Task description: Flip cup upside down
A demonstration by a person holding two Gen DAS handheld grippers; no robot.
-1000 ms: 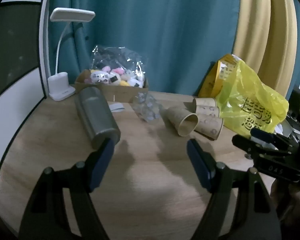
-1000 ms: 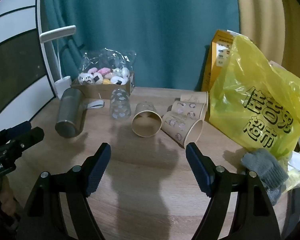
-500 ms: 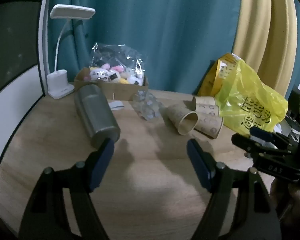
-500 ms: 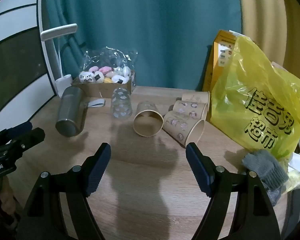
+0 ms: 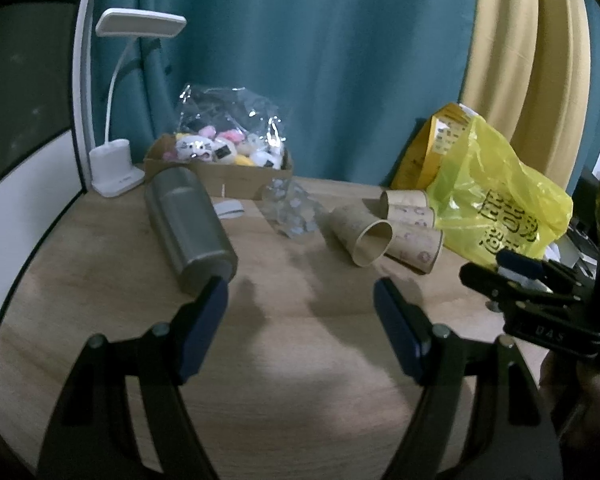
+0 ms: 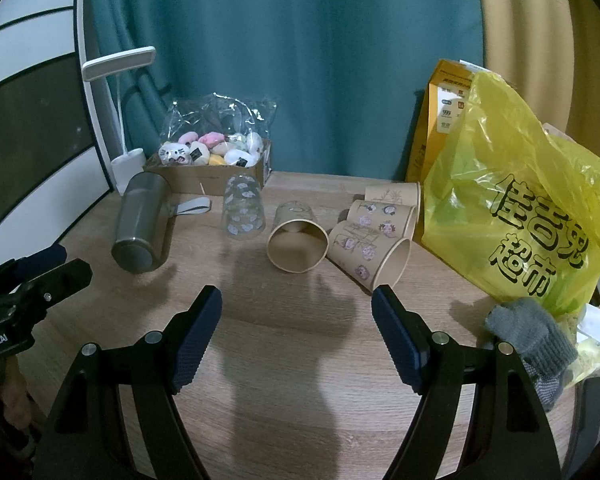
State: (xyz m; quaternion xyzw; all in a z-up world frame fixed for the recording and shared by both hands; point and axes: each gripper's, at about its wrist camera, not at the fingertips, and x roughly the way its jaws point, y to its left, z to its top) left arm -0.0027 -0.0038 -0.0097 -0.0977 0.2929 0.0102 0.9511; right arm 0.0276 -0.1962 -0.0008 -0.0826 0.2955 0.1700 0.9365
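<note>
table (image 6: 300, 344): wooden top, carries everything here.
yellow bag (image 6: 516, 216): far right, just beside the paper cups.
steel flask (image 6: 142, 222): lying on its side, left.
paper cup (image 6: 296, 238): on its side mid-table, mouth facing the cameras, beside two more cups.
left gripper (image 5: 300, 304): jaws wide apart, holding nothing.
right gripper (image 6: 296, 308): jaws wide apart, empty, short of the cup.
</note>
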